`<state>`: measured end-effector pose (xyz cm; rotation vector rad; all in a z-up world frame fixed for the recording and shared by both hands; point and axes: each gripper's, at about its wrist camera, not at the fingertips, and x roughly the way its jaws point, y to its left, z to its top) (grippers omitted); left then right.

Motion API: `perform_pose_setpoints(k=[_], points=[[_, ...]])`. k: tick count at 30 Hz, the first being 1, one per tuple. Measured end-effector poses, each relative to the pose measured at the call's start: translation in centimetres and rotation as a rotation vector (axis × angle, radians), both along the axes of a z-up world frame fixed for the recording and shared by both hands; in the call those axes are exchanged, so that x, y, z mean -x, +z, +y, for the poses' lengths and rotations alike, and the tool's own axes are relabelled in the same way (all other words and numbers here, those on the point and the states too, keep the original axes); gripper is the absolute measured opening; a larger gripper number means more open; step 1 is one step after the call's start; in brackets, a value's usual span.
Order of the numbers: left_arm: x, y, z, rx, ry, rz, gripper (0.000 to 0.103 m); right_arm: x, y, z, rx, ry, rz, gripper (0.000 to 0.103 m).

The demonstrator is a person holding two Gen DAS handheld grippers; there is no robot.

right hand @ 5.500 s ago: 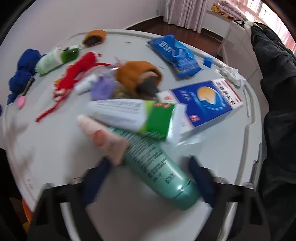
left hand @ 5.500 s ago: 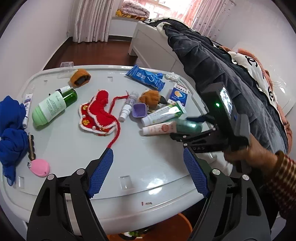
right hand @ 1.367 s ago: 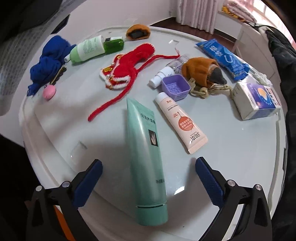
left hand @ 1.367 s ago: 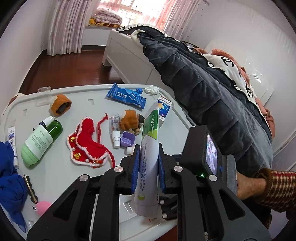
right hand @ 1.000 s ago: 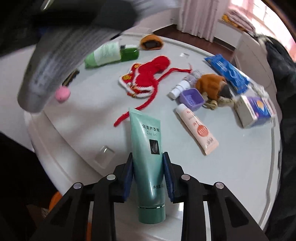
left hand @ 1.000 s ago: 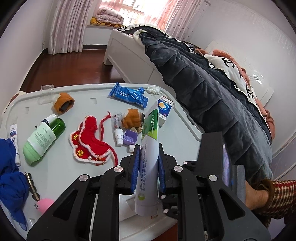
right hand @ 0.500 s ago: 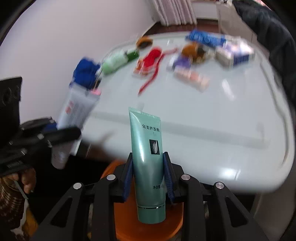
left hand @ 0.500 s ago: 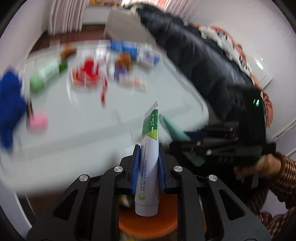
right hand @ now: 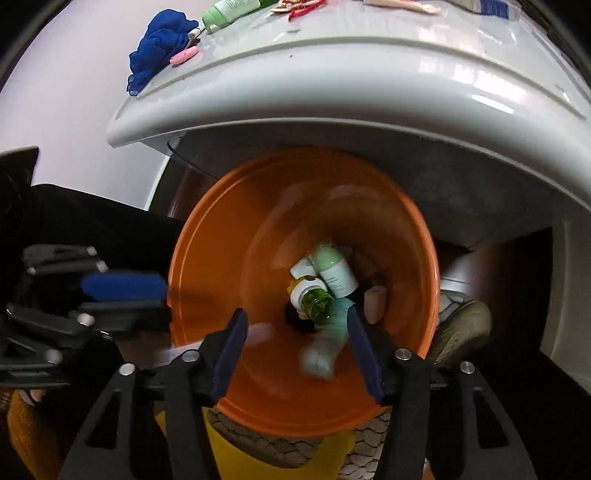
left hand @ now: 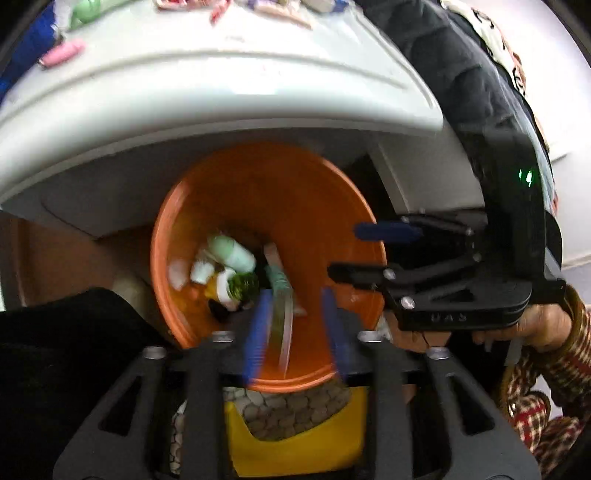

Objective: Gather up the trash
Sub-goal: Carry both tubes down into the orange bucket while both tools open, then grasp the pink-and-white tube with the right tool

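The white table [right hand: 332, 74] bears a blue cloth [right hand: 159, 33], a pink fob [right hand: 184, 56] and a green bottle [right hand: 231, 9].

a white table [right hand: 369, 77] arches across the top. on it, toward 11 o'clock, a blue cloth [right hand: 159, 40] lies bunched with a small pink thing [right hand: 184, 56] touching it. at 6 o'clock sits a yellow object [left hand: 295, 443] with a pebbled grey top. dark clothing [left hand: 461, 74] drapes at 1 o'clock.

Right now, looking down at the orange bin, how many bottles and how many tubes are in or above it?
Bottles: 2, a pale green bottle and a dark green bottle.
Tubes: 2, a teal tube and a white tube, both blurred.
Total: 4; smaller bits in the orange bin are unclear.
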<state>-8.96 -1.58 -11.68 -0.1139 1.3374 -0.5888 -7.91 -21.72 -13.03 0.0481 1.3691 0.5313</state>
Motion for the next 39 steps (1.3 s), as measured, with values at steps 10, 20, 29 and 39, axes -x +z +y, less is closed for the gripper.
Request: perform_pose_setpoints(k=[10,20,29,39], points=[[-4.2,6.8,2.6,-0.065,0.177,-0.283,0.072,-3.9,7.6,-1.8,0.032,-0.006,-0.269,0.077],[-13.6,9.9,0.8,-0.05,0.256,-0.437,0.075,-18.7,8.6,-0.8,0.167,0.08,-0.465,0.092],[-15.1,8.1,1.5,-0.027,0.28,-0.404,0.075,-23.9,5.6,0.9,0.213,0.145,-0.476,0.091],[-15.4,7.9,1.4,-0.002,0.279,-0.383,0.075,-23.6,5.1,1.0,0.201,0.124,-0.365,0.031]])
